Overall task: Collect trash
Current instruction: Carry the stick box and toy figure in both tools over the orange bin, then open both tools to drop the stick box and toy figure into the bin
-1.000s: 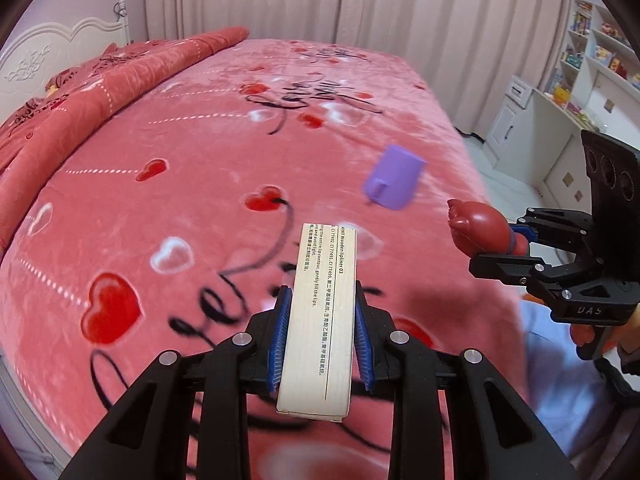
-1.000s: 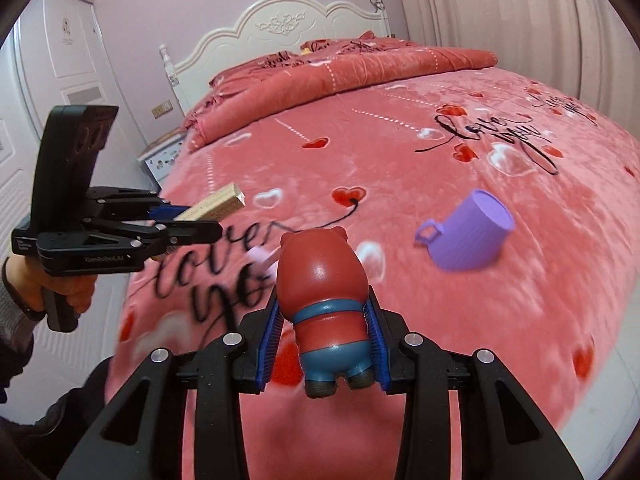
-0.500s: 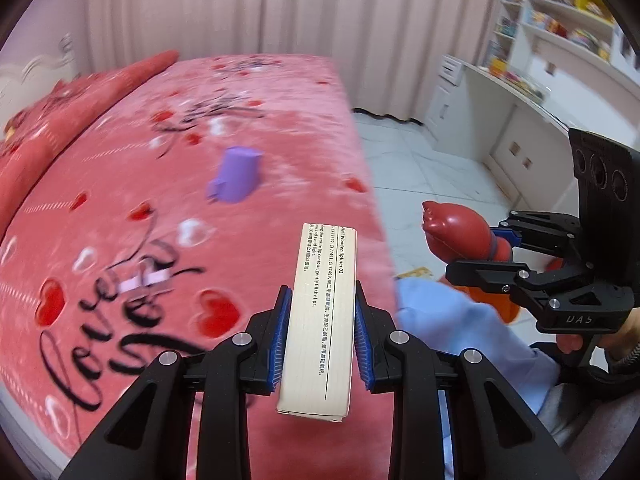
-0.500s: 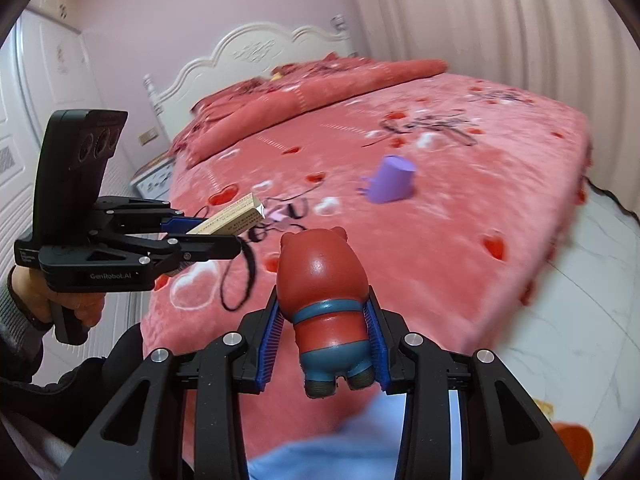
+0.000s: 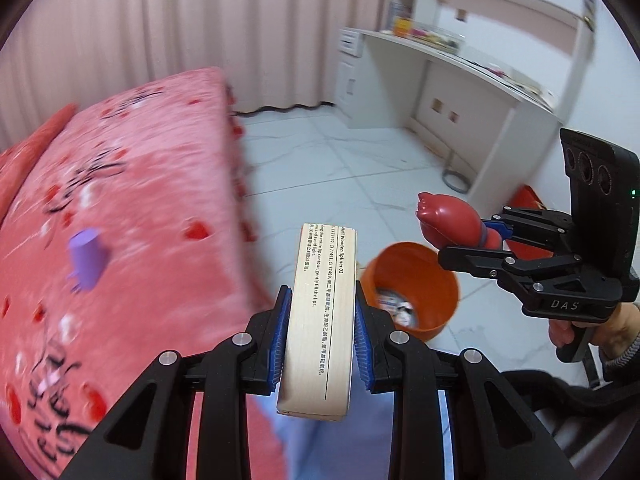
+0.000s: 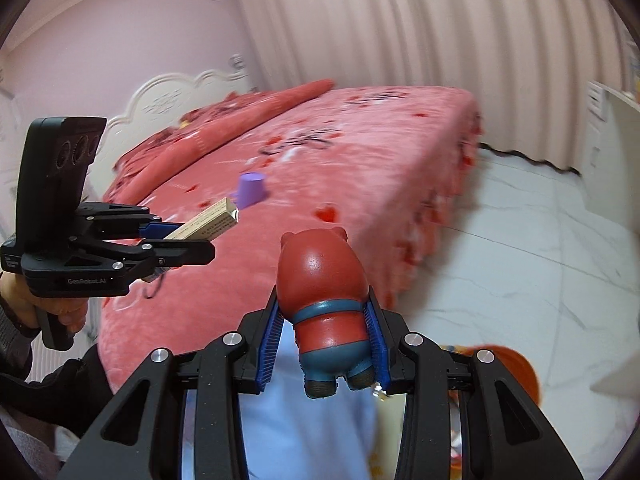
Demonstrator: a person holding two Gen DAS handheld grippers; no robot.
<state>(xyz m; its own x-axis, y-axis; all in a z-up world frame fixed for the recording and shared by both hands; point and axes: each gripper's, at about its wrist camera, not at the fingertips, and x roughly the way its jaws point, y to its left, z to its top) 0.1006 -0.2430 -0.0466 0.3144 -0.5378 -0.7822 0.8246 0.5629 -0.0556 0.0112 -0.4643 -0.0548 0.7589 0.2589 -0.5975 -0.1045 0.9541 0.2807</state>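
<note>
Looking through your left wrist view, your left tool (image 5: 320, 332) clamps one cream box (image 5: 322, 312). The bed (image 5: 132, 248) edge runs at nine o'clock, open tiled floor (image 5: 340, 168) at twelve, one orange bin (image 5: 416, 280) at two. Your right wrist view alone shows the headboard (image 6: 176, 96); there your right tool (image 6: 324, 340) grips one red bear figure (image 6: 324, 292), one purple cup (image 6: 251, 188) on the bed at eleven.

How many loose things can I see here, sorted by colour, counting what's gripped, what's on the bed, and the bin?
Beige: 1, the lipliner box in the left gripper
Red: 1, the bear figurine in the right gripper
Purple: 1, the cup on the bed
Orange: 1, the bin on the floor
Total: 4
</note>
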